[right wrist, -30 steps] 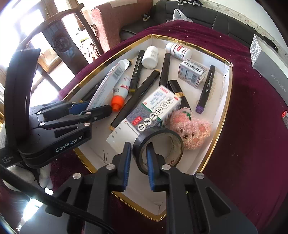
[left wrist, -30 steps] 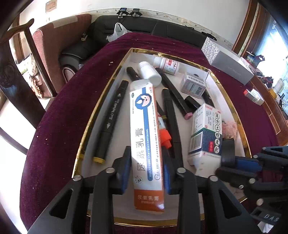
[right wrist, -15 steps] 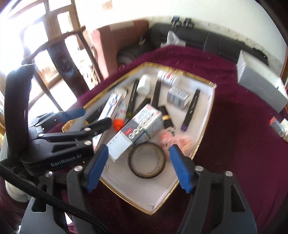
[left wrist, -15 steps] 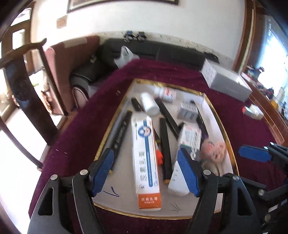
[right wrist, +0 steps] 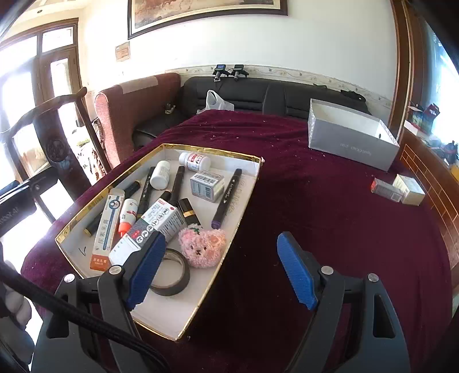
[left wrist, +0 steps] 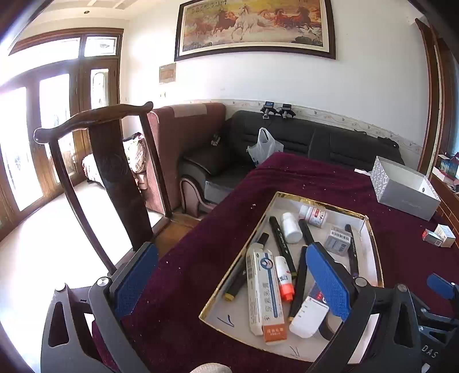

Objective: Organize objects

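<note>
Both tongs spread, holding nothing: left tongs (left wrist: 229, 282), right tongs (right wrist: 222, 266). Gold-rimmed tray (right wrist: 246, 200) of markers, boxes, bottles, tape roll (right wrist: 175, 275) sits on maroon table (right wrist: 330, 206). Beyond tray: grey open box (right wrist: 350, 143), black sofa (right wrist: 272, 91), horse painting (left wrist: 252, 25) on wall.

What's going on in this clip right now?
A person with a handheld gripper in each hand is sorting small items on a table with a maroon cloth. Both the left gripper and the right gripper are open and hold nothing, raised above the table. A gold-rimmed tray holds markers, medicine boxes, pill bottles, a tube, a roll of black tape and a pink plush toy. A grey box stands open farther back, and two small boxes lie loose on the cloth.
</note>
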{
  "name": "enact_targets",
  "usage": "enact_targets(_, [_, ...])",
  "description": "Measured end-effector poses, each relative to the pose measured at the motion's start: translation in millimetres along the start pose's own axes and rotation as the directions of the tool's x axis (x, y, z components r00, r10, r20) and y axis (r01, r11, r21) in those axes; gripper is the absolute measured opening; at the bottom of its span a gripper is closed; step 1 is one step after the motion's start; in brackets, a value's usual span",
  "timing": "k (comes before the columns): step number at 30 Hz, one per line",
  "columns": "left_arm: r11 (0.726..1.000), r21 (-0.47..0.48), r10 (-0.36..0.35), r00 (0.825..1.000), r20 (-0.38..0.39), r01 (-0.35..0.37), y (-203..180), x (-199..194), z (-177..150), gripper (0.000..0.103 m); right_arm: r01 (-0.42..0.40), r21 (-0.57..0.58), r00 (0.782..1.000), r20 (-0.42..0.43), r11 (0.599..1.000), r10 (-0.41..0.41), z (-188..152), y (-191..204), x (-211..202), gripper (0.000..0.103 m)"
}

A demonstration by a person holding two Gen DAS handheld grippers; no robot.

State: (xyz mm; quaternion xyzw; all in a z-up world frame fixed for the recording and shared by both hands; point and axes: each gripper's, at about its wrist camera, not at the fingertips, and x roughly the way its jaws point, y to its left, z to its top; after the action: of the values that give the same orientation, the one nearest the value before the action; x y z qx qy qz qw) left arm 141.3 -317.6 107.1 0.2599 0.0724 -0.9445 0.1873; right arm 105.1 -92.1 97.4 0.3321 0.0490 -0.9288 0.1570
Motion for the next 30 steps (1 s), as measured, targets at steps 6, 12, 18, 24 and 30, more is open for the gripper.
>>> enact_targets(6, [0.999,0.027,0.044,0.999,-0.003,-0.044,-8.4,-5.9,-3.9,0.101,0.028,-0.019,0.999,0.025,0.999,-0.027,-1.3,-0.9,-5.9,0.081])
enact_targets(12, [0.999,0.032,0.034,0.999,-0.023,-0.033,-13.6,-8.5,-6.1,0.101,0.031,-0.047,0.999,0.046,0.998,-0.029,-2.0,2.5,-9.9,0.081])
enact_targets(18, [0.999,0.030,0.025,0.999,-0.044,-0.023,-15.3,-6.4,-8.7,0.101,0.032,-0.057,0.999,0.035,0.998,-0.030,-5.4,4.3,-8.0,0.081])
enact_targets(24, [1.000,0.023,0.020,0.996,-0.082,-0.018,-14.8,1.6,-12.3,0.101,0.030,-0.074,0.999,0.024,0.997,-0.029,-6.7,9.3,-5.3,0.081])
enact_targets(30, [0.999,0.011,0.039,0.994,-0.106,-0.038,-11.5,7.1,-18.0,0.101,0.023,-0.101,1.000,0.007,0.995,-0.022,-8.6,16.4,-1.3,0.081])
